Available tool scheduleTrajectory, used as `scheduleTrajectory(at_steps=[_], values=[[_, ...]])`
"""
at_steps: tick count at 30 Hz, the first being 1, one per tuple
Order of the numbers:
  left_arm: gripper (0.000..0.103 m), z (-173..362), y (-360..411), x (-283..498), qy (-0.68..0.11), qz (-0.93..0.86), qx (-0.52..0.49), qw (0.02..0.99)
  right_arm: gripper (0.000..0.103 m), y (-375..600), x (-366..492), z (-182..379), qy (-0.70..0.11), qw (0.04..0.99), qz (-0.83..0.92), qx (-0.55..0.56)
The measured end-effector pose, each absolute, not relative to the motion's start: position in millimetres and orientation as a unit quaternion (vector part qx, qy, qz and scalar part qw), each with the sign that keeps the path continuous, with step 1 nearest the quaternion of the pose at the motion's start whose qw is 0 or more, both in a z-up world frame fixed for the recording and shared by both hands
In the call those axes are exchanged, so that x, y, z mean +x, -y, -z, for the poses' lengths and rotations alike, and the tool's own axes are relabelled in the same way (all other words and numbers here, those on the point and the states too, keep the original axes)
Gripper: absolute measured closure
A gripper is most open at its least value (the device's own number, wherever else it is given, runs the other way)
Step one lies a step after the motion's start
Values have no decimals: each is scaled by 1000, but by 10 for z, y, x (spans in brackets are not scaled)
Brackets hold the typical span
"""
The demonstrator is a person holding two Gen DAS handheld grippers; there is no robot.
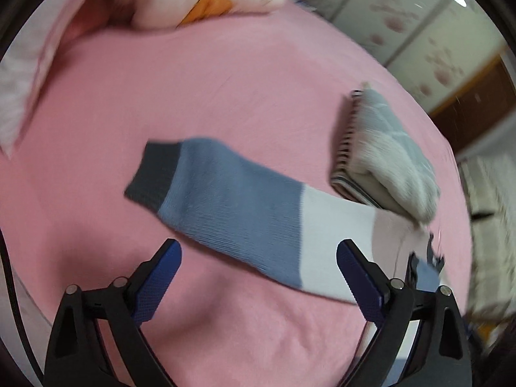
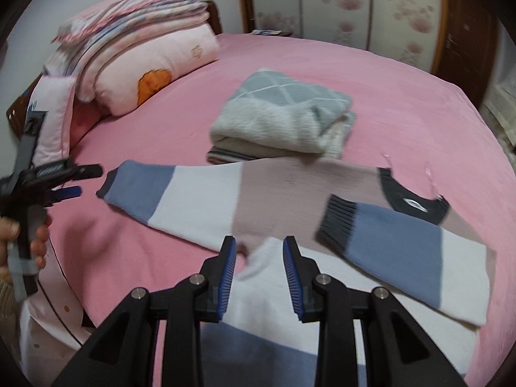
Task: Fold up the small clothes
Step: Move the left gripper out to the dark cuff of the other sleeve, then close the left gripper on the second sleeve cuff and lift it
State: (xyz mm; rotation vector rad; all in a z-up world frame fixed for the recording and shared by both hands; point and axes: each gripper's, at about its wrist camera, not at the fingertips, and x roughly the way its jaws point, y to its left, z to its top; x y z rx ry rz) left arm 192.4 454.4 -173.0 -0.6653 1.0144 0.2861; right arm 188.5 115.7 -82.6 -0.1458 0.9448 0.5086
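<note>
A small colour-block sweater [image 2: 290, 190] in blue, white and dusty pink with dark cuffs lies on the pink bed sheet [image 2: 403, 96]. Its right sleeve [image 2: 403, 251] is folded over the body; its left sleeve [image 1: 232, 203] stretches out flat. My left gripper [image 1: 258, 254] is open and empty, hovering just above that sleeve; it also shows in the right wrist view [image 2: 74, 180]. My right gripper [image 2: 259, 245] is open and empty over the sweater's white lower part.
A stack of folded clothes [image 2: 280, 119], grey diamond-pattern on top, lies just behind the sweater, and shows in the left wrist view [image 1: 383, 151]. Pillows and folded quilts [image 2: 142, 48] are piled at the head of the bed. A floral wardrobe [image 2: 354, 3] stands beyond.
</note>
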Motion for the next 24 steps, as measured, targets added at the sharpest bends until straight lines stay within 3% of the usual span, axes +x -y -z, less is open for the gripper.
scheduleTrajectory(at_steps=[7, 16, 20, 21, 22, 23, 24], values=[[12, 2298, -4730, 2077, -509, -135, -388, 756, 73, -1327, 1963, 1031, -463, 846, -251, -86], [13, 2643, -4795, 2262, -512, -164, -439, 720, 73, -1218, 2080, 1289, -486, 838, -237, -73], [46, 2609, -4823, 2362, -491, -198, -427, 733, 73, -1177, 2081, 1345, -487, 838, -232, -77], [63, 2612, -4812, 2391, -493, -206, -418, 735, 73, -1164, 2083, 1354, -487, 839, -231, -77], [72, 2612, -4802, 2421, -495, -205, -409, 738, 73, -1150, 2086, 1362, -488, 838, -230, -77], [90, 2604, -4789, 2442, -496, -199, -400, 744, 73, -1138, 2090, 1367, -488, 838, -229, -77], [91, 2563, -4756, 2450, -492, -200, -387, 754, 73, -1114, 2095, 1376, -489, 839, -227, -77]])
